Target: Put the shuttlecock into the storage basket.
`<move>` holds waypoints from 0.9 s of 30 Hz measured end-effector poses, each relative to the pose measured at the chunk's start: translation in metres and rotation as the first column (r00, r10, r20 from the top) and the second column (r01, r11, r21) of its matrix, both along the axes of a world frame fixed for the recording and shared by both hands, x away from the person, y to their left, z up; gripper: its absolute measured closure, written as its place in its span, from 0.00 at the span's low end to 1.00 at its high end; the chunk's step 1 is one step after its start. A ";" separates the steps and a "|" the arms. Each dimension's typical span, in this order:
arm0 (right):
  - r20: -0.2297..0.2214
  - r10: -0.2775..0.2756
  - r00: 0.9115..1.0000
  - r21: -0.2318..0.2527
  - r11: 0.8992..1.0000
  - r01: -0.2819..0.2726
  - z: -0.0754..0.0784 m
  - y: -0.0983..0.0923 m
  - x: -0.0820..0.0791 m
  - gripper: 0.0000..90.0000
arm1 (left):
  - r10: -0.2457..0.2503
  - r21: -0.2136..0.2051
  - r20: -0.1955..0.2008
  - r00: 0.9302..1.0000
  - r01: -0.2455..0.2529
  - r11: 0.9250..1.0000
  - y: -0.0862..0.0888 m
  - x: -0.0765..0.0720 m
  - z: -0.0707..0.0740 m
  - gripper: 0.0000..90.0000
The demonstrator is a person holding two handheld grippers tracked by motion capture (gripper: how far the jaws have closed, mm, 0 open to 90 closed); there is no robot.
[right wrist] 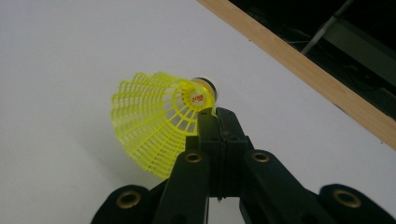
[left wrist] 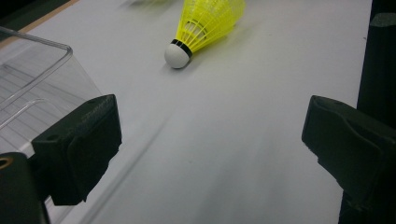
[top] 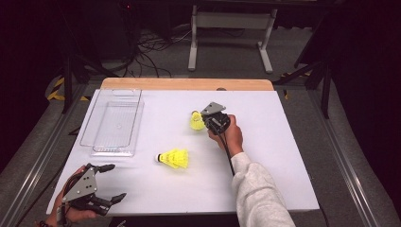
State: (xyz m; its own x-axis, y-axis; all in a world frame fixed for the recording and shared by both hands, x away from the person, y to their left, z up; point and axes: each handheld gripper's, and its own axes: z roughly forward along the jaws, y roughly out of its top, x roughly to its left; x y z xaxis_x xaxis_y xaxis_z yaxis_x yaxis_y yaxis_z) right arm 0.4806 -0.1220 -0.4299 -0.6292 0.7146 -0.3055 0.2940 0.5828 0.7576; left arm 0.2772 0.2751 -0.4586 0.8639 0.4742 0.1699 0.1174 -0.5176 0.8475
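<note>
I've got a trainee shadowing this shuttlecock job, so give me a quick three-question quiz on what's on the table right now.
1. True or false: the right gripper is shut on the edge of a yellow shuttlecock.
2. Multiple choice: the second shuttlecock is
A. inside the clear tray
B. lying on its side on the white table top, apart from the tray
C. between the left gripper's jaws
3. Fill in: the left gripper has its jaws ____, with nothing between them.

Key
1. True; the jaws pinch the skirt's rim near the cork.
2. B; the clear tray stands apart from it and holds no shuttlecock, and the white table top bears it.
3. open
</note>
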 end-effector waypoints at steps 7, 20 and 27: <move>0.012 0.049 0.999 0.045 0.998 -0.050 0.011 -0.013 -0.019 1.00 | 0.003 0.005 0.000 1.000 -0.003 1.000 -0.001 0.000 0.000 0.07; 0.027 0.207 0.978 0.115 0.971 -0.209 0.021 -0.036 -0.066 1.00 | 0.008 0.004 0.001 1.000 -0.008 1.000 -0.001 0.000 0.000 0.06; 0.021 0.277 0.961 0.125 0.952 -0.278 0.021 -0.049 -0.090 1.00 | 0.009 0.006 0.002 1.000 -0.009 1.000 -0.002 0.000 0.000 0.06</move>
State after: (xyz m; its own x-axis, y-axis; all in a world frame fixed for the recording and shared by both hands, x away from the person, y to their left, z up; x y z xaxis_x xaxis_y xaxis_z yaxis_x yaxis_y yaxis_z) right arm 0.3910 -0.1708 -0.4089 -0.8074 0.5447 -0.2270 0.1314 0.5410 0.8307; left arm 0.2769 0.2734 -0.4587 0.8591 0.4810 0.1746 0.1206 -0.5220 0.8444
